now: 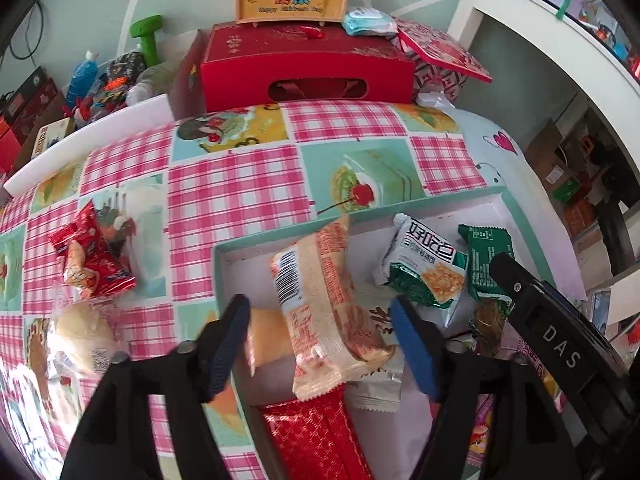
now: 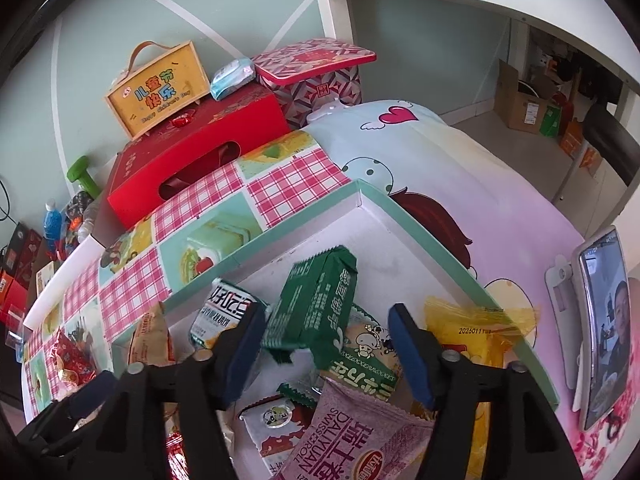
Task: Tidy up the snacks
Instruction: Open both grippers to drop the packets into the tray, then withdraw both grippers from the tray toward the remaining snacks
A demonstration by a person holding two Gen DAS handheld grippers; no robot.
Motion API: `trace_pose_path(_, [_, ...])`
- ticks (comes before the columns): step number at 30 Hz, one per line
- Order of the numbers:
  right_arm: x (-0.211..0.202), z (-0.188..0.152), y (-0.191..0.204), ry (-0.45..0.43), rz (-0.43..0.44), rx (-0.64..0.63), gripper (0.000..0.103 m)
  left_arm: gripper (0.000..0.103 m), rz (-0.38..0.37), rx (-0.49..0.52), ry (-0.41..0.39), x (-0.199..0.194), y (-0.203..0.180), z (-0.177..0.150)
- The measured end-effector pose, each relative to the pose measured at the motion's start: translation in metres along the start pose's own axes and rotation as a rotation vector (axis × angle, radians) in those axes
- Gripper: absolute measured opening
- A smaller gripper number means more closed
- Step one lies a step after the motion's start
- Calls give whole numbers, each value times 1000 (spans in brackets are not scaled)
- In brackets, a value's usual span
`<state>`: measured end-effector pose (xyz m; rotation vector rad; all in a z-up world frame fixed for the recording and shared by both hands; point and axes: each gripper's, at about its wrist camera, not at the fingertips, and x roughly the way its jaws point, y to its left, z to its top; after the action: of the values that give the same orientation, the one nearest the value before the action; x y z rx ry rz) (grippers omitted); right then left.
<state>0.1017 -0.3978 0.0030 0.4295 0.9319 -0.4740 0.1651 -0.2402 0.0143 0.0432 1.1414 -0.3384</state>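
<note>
The checked tablecloth (image 1: 224,184) looks smooth and glossy; the red snack packet (image 1: 320,436) is shiny embossed foil; the tray (image 2: 420,236) is matt cardboard.

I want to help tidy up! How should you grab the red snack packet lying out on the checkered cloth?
The red snack packet lies flat on the checkered cloth, outside the box, with nothing pressing on it. Probably come straight down from above and pinch across its narrow middle, one finger on each long edge. The crimped ends are flat and would likely slip.

The plastic table cover (image 1: 224,184) is pink-and-white gingham with mint cake squares. The shallow cardboard tray (image 2: 420,224) is mint-rimmed, white inside. The foil snack packet (image 2: 316,312) is dark green.
</note>
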Motion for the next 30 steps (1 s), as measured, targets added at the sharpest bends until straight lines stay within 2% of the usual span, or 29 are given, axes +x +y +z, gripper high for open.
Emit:
trace_pose_path(4, [-1, 0, 0, 1, -12, -15, 81, 79, -12, -22, -12, -8, 6, 0])
trace_pose_path(9, [-2, 1, 1, -2, -21, -29, 83, 79, -16, -36, -31, -14, 9, 3])
trace_pose_path(11, [-2, 1, 2, 0, -20, -35, 84, 86, 2, -39, -39, -15, 10, 3])
trace_pose_path(12, [-1, 0, 2, 1, -16, -39, 87, 92, 14, -45, -45, -15, 12, 3])
trace_pose_path(15, [0, -1, 4, -4, -11, -47, 103, 93, 38, -70, -58, -15, 17, 4])
trace_pose_path(19, [2, -1, 4, -2, -17, -55, 103, 100, 70, -78, -63, -12, 21, 3])
trace_pose_path(30, [1, -2, 8, 4, -20, -73, 103, 100, 80, -76, -71, -12, 25, 1])
